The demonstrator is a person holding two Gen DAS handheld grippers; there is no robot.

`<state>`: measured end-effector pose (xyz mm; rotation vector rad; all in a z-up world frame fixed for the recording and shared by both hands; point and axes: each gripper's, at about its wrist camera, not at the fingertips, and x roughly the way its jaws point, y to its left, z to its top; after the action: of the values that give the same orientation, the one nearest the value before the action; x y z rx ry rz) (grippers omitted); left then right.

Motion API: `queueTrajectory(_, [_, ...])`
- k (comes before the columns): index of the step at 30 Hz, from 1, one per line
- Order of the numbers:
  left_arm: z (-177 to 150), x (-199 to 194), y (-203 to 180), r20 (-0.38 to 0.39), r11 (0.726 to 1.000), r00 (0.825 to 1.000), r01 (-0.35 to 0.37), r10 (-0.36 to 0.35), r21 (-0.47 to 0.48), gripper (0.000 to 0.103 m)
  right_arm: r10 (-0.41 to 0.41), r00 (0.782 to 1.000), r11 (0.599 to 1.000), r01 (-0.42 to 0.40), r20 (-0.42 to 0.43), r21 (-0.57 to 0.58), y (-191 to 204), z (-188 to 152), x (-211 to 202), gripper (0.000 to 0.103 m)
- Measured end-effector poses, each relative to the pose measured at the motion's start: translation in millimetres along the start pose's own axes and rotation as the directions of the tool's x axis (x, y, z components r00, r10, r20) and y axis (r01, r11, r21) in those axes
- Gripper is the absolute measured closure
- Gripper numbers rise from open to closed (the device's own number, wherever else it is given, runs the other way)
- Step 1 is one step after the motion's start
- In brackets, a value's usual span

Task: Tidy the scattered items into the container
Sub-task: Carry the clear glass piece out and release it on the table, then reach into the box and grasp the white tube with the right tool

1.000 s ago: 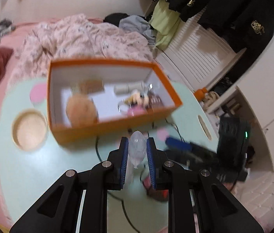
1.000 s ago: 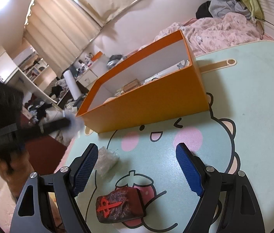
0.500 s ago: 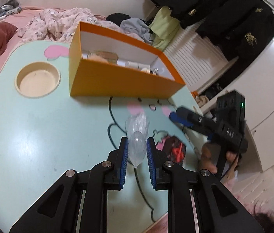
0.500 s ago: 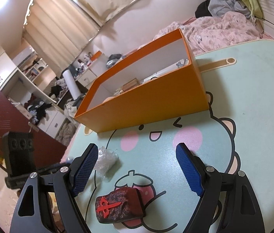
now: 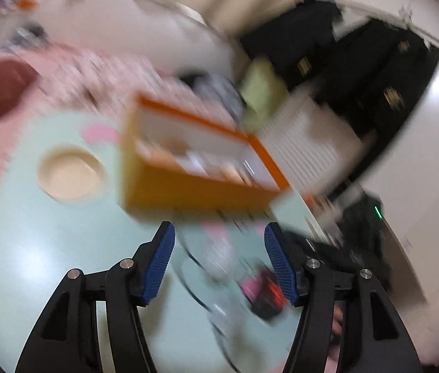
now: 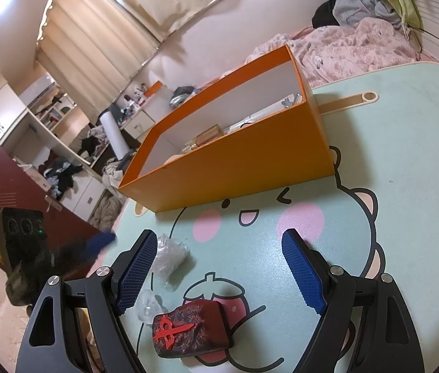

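An orange box (image 6: 241, 161) with several small items inside stands on the mint cartoon table (image 6: 406, 161); it shows blurred in the left wrist view (image 5: 194, 180). My right gripper (image 6: 219, 267) is open and empty above a dark red block with a red mark (image 6: 191, 326). A crumpled clear wrapper (image 6: 169, 255) lies by its left finger, and a small clear plastic piece (image 6: 148, 306) lies beside the block. My left gripper (image 5: 219, 261) is open and empty over the blurred wrapper (image 5: 219, 261) and the block (image 5: 263, 292). It also appears, blurred, at the left of the right wrist view (image 6: 95, 242).
A round cream cup recess (image 5: 70, 177) is in the table left of the box. A cream slot (image 6: 350, 101) lies behind the box. A bed with a pink quilt (image 6: 350, 43) borders the table. Shelves and cabinets (image 6: 33, 143) stand to the left.
My left gripper has opened and let go of the clear plastic piece, which now lies on the table by the red block. The left view is swinging and blurred. The right gripper stays put.
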<state>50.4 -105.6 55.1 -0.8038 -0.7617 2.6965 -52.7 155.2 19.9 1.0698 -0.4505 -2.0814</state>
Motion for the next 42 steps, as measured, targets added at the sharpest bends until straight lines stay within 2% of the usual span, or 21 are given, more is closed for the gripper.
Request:
queueTrajectory(2, [-2.0,-2.8,9.1,0.065,0.997,0.995,-0.078,0.078,0.001,0.034,-0.001,1.0,1.0,0.001,0.0,-0.002,0.3,-0.3,0.1,0.021])
queueTrajectory(4, [-7.2,3.6,15.0,0.044,0.997,0.996,-0.083,0.083,0.001,0.034,-0.003,1.0,1.0,0.003,0.0,-0.004,0.9,-1.6,0.6,0.021])
queueTrajectory(6, [-10.8,14.5,17.5,-0.023,0.996,0.996,-0.086,0.086,-0.005,0.034,-0.004,1.0,1.0,0.004,-0.006,-0.004,1.1,-2.4,1.8,0.021])
queueTrajectory(9, [-12.5,22.1,16.3,-0.056,0.994,0.992,-0.109,0.109,0.015,0.034,-0.007,1.0,1.0,0.006,-0.004,-0.02,2.7,-1.4,1.7,0.021])
queueTrajectory(12, [-17.5,24.3,9.7,-0.053,0.989,0.989,-0.135,0.138,0.058,0.034,-0.016,1.0,0.999,0.016,0.001,-0.036,5.5,-2.1,2.8,0.021])
queueTrajectory(15, [-21.3,22.7,3.2,-0.018,0.981,0.984,-0.173,0.175,0.088,0.034,-0.021,1.0,0.998,0.022,0.017,-0.058,9.2,-4.0,1.1,0.021])
queueTrajectory(20, [-17.9,23.9,12.5,-0.024,0.983,0.984,-0.176,0.178,0.049,0.034,-0.07,0.996,0.994,0.074,0.059,-0.084,17.5,-5.3,-0.7,0.021])
queueTrajectory(23, [-17.3,25.6,15.5,-0.037,0.983,0.982,-0.182,0.183,0.036,0.034,-0.045,0.995,0.993,0.054,0.085,-0.101,24.2,-0.5,-7.0,0.021])
queueTrajectory(26, [-17.9,25.2,16.1,-0.042,0.982,0.981,-0.186,0.188,0.035,0.034,-0.038,0.994,0.989,0.052,0.106,-0.135,38.1,19.8,-21.8,0.021])
queueTrajectory(29, [-18.1,24.0,16.1,-0.034,0.982,0.982,-0.185,0.186,0.035,0.034,-0.09,0.989,0.988,0.103,0.116,-0.115,55.1,63.6,-38.2,0.021])
queueTrajectory(30, [-18.4,23.6,16.5,-0.033,0.983,0.983,-0.181,0.182,0.034,0.034,-0.115,0.989,0.988,0.124,0.092,-0.094,58.0,81.1,-38.3,0.021])
queueTrajectory(32, [-18.4,24.1,16.9,-0.035,0.984,0.983,-0.178,0.179,0.031,0.034,-0.173,0.984,0.982,0.17,-0.031,-0.075,58.6,111.5,-21.7,0.021])
queueTrajectory(33, [-18.4,24.0,17.0,-0.035,0.983,0.983,-0.179,0.18,0.03,0.034,-0.19,0.977,0.98,0.183,-0.097,-0.075,56.7,121.0,-9.4,0.022])
queueTrajectory(35, [-18.3,24.2,17.3,-0.039,0.983,0.983,-0.18,0.181,0.03,0.034,-0.243,0.935,0.968,0.218,-0.26,-0.124,52.8,136.0,28.2,0.035])
queueTrajectory(36, [-18.2,24.2,17.1,-0.039,0.984,0.983,-0.178,0.179,0.031,0.034,-0.296,0.908,0.951,0.251,-0.296,-0.18,51.9,140.3,43.5,0.052])
queueTrajectory(37, [-18.3,24.0,16.8,-0.039,0.984,0.983,-0.177,0.178,0.032,0.034,-0.375,0.875,0.916,0.301,-0.306,-0.264,52.8,142.9,58.0,0.056])
queueTrajectory(39, [-18.5,23.1,15.9,-0.036,0.984,0.983,-0.178,0.179,0.033,0.034,-0.552,0.793,0.792,0.402,-0.258,-0.459,54.9,145.6,85.9,0.06])
queueTrajectory(40, [-18.8,23.0,15.7,-0.036,0.984,0.983,-0.176,0.178,0.034,0.034,-0.612,0.751,0.731,0.419,-0.247,-0.539,56.6,145.5,100.5,0.06])
queueTrajectory(41, [-19.0,22.8,15.4,-0.035,0.984,0.984,-0.175,0.176,0.035,0.034,-0.652,0.715,0.687,0.416,-0.253,-0.596,54.3,145.1,113.3,0.06])
queueTrajectory(42, [-19.3,22.4,15.2,-0.035,0.984,0.984,-0.174,0.175,0.036,0.034,-0.672,0.691,0.664,0.404,-0.266,-0.629,52.0,144.5,122.1,0.06])
